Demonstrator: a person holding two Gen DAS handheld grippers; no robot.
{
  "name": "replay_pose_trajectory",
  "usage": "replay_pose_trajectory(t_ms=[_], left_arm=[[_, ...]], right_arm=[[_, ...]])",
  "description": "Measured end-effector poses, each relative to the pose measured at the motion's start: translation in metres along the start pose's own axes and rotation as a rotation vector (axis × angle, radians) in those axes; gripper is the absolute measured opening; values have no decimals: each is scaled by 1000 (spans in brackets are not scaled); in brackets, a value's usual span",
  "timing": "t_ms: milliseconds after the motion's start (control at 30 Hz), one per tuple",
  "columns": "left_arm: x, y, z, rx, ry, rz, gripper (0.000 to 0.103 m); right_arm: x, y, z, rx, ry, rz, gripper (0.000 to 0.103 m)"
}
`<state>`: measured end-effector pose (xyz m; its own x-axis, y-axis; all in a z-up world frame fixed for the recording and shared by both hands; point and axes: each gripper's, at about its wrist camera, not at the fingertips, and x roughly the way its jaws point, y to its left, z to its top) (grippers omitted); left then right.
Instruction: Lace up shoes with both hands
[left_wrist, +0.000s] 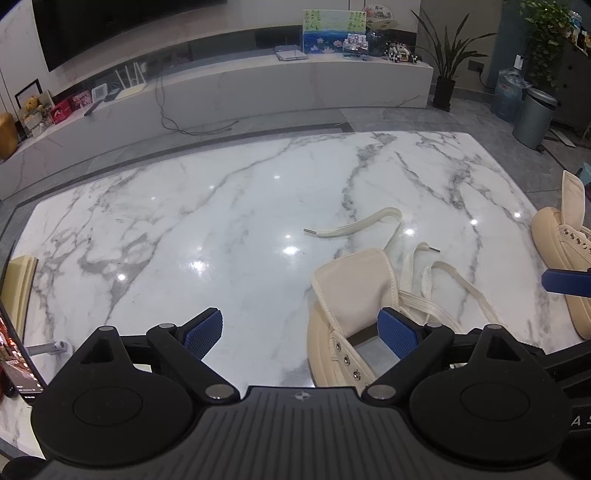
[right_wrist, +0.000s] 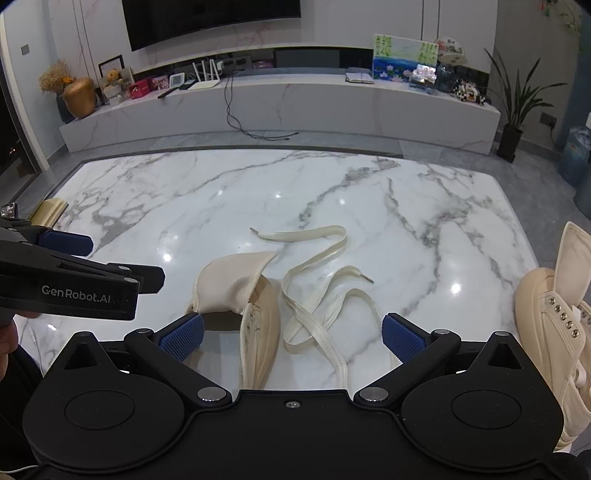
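Marble table (right_wrist: 207, 192), cream shoe (right_wrist: 255, 321) lengthwise — toe toward camera, laces (right_wrist: 317, 291) loose

The back half of the near shoe (right_wrist: 255, 332) is hidden under the right gripper (right_wrist: 291, 336). The far shoe (right_wrist: 546, 325) is cut off by the right edge (only its front part is seen). Where the lace (right_wrist: 325, 332) goes into the near shoe is covered. The words on the painting (right_wrist: 404, 55) are too small to be read.
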<state>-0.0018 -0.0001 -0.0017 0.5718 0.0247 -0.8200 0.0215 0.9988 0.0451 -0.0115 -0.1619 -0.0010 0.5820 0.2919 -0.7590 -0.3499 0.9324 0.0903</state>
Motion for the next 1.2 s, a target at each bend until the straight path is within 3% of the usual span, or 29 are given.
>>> replay_pose_trajectory(t_ms=[433, 1200], left_arm=[[0, -1, 1, -12, -8, -36, 92], [-4, 2, 1, -9, -13, -27, 92]], right_arm=[[-2, 6, 1, 1, 0, 1, 103], [-2, 7, 5, -16, 0, -5, 103]])
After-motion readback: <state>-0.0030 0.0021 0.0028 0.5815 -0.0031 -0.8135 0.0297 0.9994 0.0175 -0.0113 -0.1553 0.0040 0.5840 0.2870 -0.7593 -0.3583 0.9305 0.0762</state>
